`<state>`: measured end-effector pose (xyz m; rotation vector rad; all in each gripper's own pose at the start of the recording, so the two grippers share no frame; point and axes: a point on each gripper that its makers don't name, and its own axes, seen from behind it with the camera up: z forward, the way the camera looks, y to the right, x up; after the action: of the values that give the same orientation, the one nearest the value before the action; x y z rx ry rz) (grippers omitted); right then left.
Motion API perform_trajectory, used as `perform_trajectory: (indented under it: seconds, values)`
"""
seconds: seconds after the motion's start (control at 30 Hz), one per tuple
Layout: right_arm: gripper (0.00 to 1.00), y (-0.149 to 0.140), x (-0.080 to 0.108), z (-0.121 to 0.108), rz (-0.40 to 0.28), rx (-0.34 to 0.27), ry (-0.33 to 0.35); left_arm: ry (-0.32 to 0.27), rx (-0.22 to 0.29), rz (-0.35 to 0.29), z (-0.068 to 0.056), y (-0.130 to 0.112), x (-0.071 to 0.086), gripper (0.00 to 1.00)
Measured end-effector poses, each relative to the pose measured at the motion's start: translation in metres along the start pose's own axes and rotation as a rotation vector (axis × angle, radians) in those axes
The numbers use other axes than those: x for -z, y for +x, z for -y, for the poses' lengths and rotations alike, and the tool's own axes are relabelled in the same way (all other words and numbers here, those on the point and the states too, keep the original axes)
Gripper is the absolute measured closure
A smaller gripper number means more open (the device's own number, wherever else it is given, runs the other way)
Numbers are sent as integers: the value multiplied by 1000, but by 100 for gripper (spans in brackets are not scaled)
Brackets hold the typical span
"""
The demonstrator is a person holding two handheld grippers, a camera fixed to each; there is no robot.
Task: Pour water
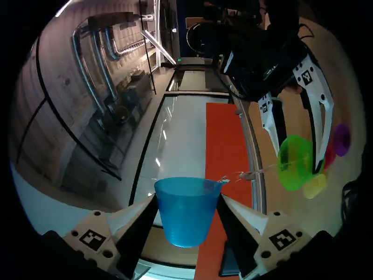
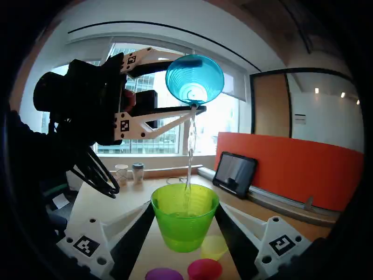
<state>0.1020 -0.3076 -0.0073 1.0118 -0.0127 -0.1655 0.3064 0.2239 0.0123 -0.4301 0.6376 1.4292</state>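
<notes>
Left gripper view, L to R: bottom centre, left gripper (image 1: 186, 203) pinches 1 blue cup (image 1: 186, 221), w/ both fingers pressed on its sides. From the cup's rim, on the right side, 1 thin water stream (image 1: 249, 175) runs across to 1 green cup (image 1: 293, 171) at mid right. The green cup sits between the 2 white fingers of the right gripper (image 1: 300, 156). Just past it are 3 more cups: yellow (image 1: 315, 185) lowest, pink (image 1: 330, 156) partly behind the green one, and purple (image 1: 342, 139) nearest the right edge.

Right gripper view, L to R: upper left, the left gripper reaches in w/ the blue cup at top centre. The cup is tipped w/ its mouth toward the camera, and water falls from its lower lip. Lower left of centre, 2 small cups (image 2: 129, 172) stand on the window sill (image 2: 158, 170). Bottom centre, the right gripper clamps the green cup, a finger on each side. The stream lands inside it and some water shows in it. Along the bottom edge, the purple, pink and yellow cups rest on the table (image 2: 100, 203). Right of centre is 1 tablet (image 2: 234, 172), propped against 1 orange partition (image 2: 303, 163).
</notes>
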Motion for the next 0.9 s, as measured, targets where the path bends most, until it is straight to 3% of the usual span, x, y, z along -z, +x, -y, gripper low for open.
perform_trajectory:
  seconds: [0.7, 0.9]
  values:
    - [10, 1, 2, -2, -7, 2, -3, 26, -181, -26, 1, 13, 1, 15]
    - [10, 2, 1, -1, -9, 2, -4, 29, -199, -27, 1, 14, 1, 15]
